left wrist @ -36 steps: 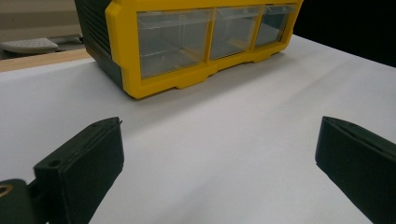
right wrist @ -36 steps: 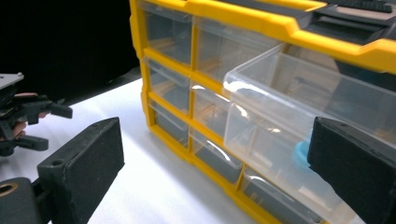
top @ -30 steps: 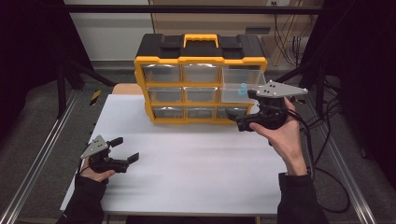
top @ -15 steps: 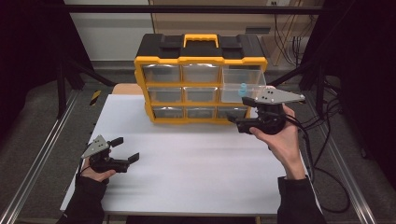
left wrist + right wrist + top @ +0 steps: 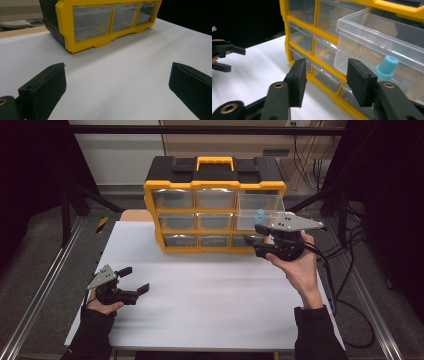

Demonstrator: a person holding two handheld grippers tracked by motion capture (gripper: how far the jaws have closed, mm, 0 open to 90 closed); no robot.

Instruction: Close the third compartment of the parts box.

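Apparently mid-way through work on the pulled-out clear drawer (image 5: pixel 260 212) at the top right of the yellow and black organizer (image 5: pixel 215 205), which stands at the far side of the white table (image 5: pixel 210 300). Inside that drawer, a small blue piece (image 5: pixel 386 68); just in front of it, the right gripper (image 5: pixel 262 241), jaws parted and empty, while the left gripper (image 5: pixel 134 280) rests low on the table well apart, jaws spread wide and holding nothing. Next, probably, either reaching into the drawer for the blue piece or pushing the drawer home, calling for a short, level advance toward its front wall.
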